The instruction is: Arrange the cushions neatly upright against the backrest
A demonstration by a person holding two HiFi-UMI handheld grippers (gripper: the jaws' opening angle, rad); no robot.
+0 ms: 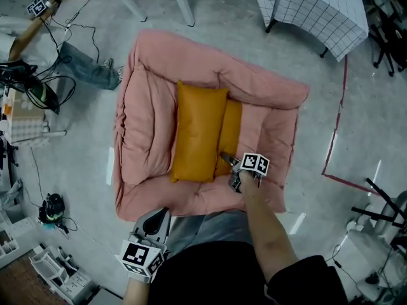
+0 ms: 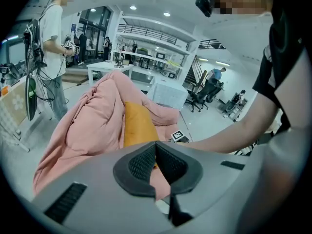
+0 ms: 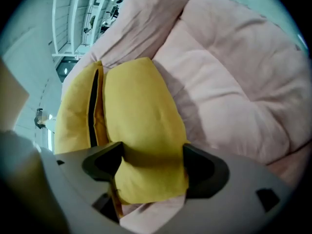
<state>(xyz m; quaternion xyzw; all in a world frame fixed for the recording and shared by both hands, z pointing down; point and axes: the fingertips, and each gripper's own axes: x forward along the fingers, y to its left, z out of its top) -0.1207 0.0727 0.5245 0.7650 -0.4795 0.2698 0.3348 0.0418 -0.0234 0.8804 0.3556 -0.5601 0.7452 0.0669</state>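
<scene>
Two orange cushions lie on a pink padded sofa (image 1: 152, 94), seen from above. The larger cushion (image 1: 198, 132) lies along the middle of the seat. A narrower cushion (image 1: 230, 129) sits beside it on the right, partly tucked under it. My right gripper (image 1: 227, 161) is at the near end of the narrower cushion. In the right gripper view, that cushion (image 3: 139, 111) fills the gap between the jaws of the right gripper (image 3: 152, 157), touching both pads, and the other cushion (image 3: 75, 106) stands to its left. My left gripper (image 1: 156, 220) hangs near my body, shut with nothing in it (image 2: 156, 155).
A table with a checked cloth (image 1: 318, 8) stands beyond the sofa at the right. White furniture legs (image 1: 181, 2) stand at the top. A person's jeans-clad legs (image 1: 89, 72) and cables lie at the left. A red tape line (image 1: 334, 145) runs along the floor at the right.
</scene>
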